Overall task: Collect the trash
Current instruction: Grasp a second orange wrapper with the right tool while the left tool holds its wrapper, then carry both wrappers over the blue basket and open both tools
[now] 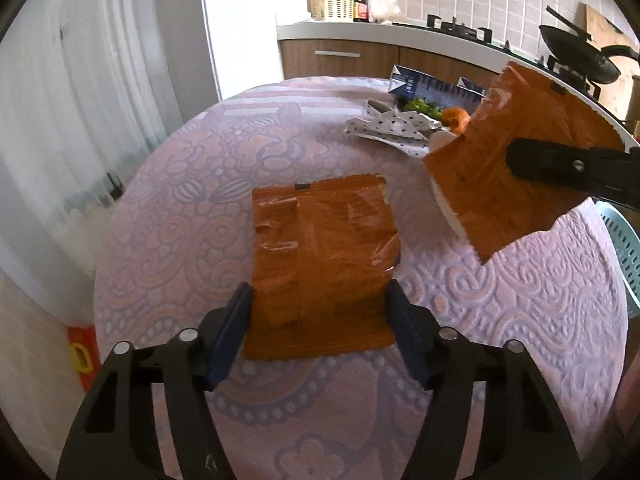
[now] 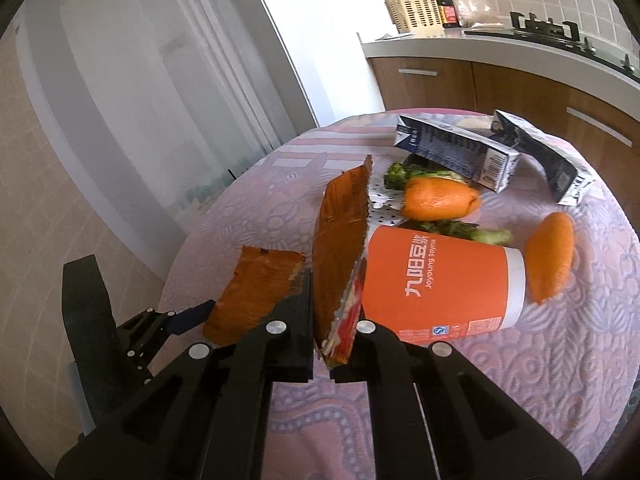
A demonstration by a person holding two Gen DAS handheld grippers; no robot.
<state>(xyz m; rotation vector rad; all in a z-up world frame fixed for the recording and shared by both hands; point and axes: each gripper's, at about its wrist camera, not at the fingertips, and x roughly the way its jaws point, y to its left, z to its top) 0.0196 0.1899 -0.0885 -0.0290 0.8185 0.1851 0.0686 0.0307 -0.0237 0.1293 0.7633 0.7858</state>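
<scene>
Trash is lying scattered over the round table's patterned pink cloth (image 1: 168, 208). I am reading white writing on the orange paper cup (image 2: 436, 284), which is lying on its side: Chinese characters with "Joyoung soymilk" under them, plus a small blue mark and fine print near its base that I cannot make out. Behind the cup two dark blue drink cartons (image 2: 456, 152) are showing a barcode panel; their lettering is too small for me to read.

My right gripper (image 2: 322, 312) is pinching one orange wrapper (image 2: 340, 248) edge-on, jaws closed on it, and the wrapper is standing up off the cloth. Red and white print is showing along the wrapper's lower edge, unreadable. My left gripper (image 1: 320, 300) is holding its jaws apart on either side of a second orange wrapper (image 1: 324, 264), which is lying flat on the cloth; the blue pads (image 1: 232, 332) are sitting just beside the wrapper's near corners, and I cannot tell whether they are touching it.

Only the right wrist view is giving me the cup's label, two pieces of orange peel (image 2: 552, 256), broccoli bits (image 2: 400, 172) and both cartons clearly. Only the left wrist view is showing the flat face of the lifted wrapper, a spotted white paper (image 1: 392, 128), a black wok (image 1: 580, 52) on the stove and a pale green basket (image 1: 624, 248) at the table's right edge.
</scene>
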